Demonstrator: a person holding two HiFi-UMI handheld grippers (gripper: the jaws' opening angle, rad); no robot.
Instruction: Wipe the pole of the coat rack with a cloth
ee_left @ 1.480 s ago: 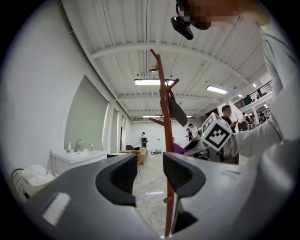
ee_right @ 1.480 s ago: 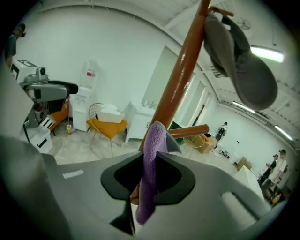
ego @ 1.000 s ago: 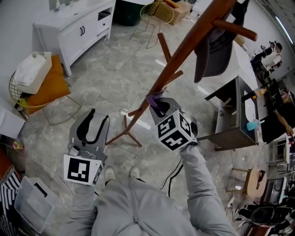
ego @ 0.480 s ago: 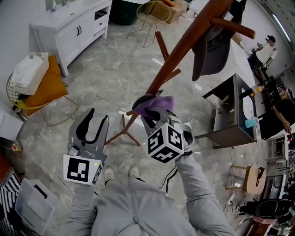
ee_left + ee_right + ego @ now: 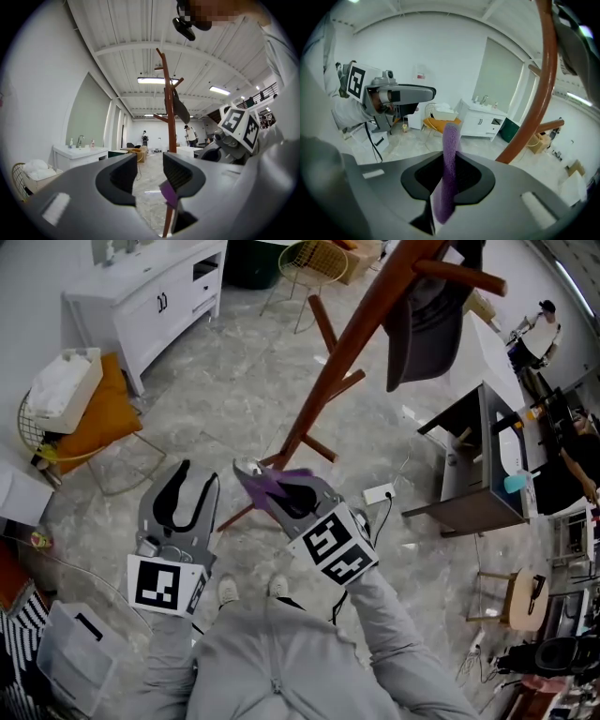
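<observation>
The brown wooden coat rack pole (image 5: 342,362) slants up from its legs (image 5: 309,448) in the head view. It also stands upright in the left gripper view (image 5: 170,122) and curves past at the right of the right gripper view (image 5: 541,89). My right gripper (image 5: 262,482) is shut on a purple cloth (image 5: 274,486) just left of the pole's foot. The cloth (image 5: 449,154) stands up between the jaws, apart from the pole. My left gripper (image 5: 199,478) hangs open and empty to the left; a purple corner of the cloth (image 5: 168,193) shows past its jaws.
A dark garment (image 5: 422,315) hangs from an upper peg. A white cabinet (image 5: 150,296) stands at the back left, with a wire chair holding an orange cushion (image 5: 89,418) near it. A grey desk (image 5: 473,465) is at the right, a power strip (image 5: 378,493) on the floor.
My right gripper has slid down the pole with the cloth and swung left, coming off the pole near its legs. The left gripper has stayed put.
</observation>
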